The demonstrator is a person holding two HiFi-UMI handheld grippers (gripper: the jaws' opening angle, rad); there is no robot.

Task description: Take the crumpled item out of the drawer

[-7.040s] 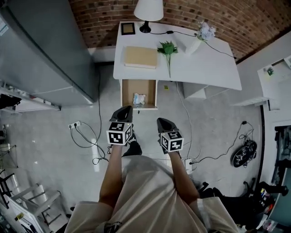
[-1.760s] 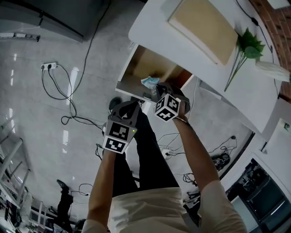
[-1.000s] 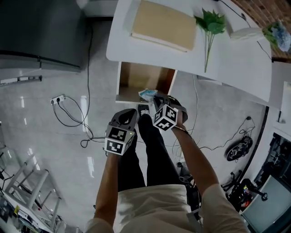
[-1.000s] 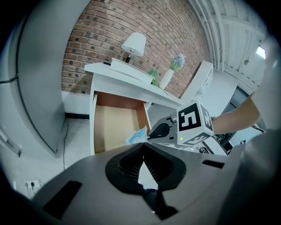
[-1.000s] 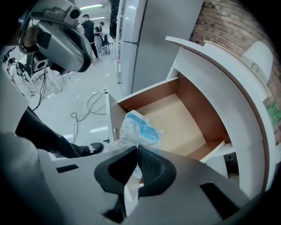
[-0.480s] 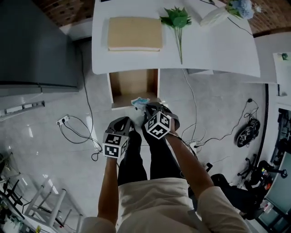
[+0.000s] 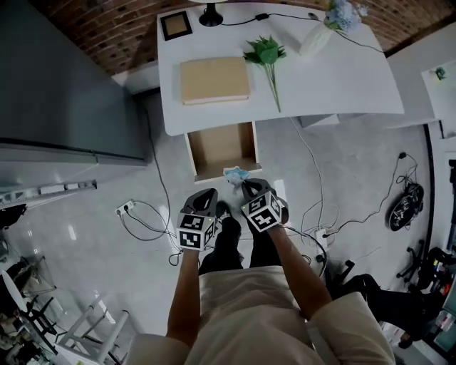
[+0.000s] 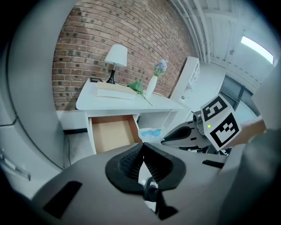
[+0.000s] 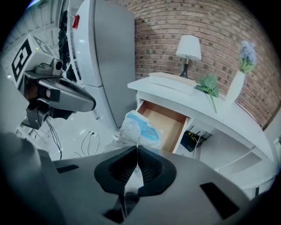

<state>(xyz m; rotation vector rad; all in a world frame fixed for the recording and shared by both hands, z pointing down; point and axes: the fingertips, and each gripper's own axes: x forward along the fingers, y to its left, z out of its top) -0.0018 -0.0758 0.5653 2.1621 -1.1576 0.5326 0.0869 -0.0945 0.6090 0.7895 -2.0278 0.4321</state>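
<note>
The crumpled item (image 9: 138, 128) is a white and light-blue wad, pinched at its lower edge in my right gripper (image 9: 137, 151), which is shut on it. In the head view the crumpled item (image 7: 236, 173) hangs just in front of the open wooden drawer (image 7: 221, 147), outside it, with my right gripper (image 7: 249, 187) behind it. The drawer (image 9: 164, 123) shows a bare brown bottom. My left gripper (image 7: 206, 197) hovers to the left, shut with nothing between its jaws. From the left gripper view the crumpled item (image 8: 150, 133) sits right of the drawer (image 8: 113, 133).
A white desk (image 7: 342, 78) carries a tan board (image 7: 214, 80), green sprig (image 7: 265, 55), vase with flowers (image 7: 322, 32), lamp base (image 7: 211, 16) and small frame (image 7: 174, 25). A grey cabinet (image 7: 64, 78) stands left. Cables (image 7: 146, 217) and a power strip (image 7: 125, 208) lie on the floor.
My right gripper has drawn back from the drawer with the crumpled item, which now hangs outside the drawer front. The head view has swung round; the left gripper stays alongside.
</note>
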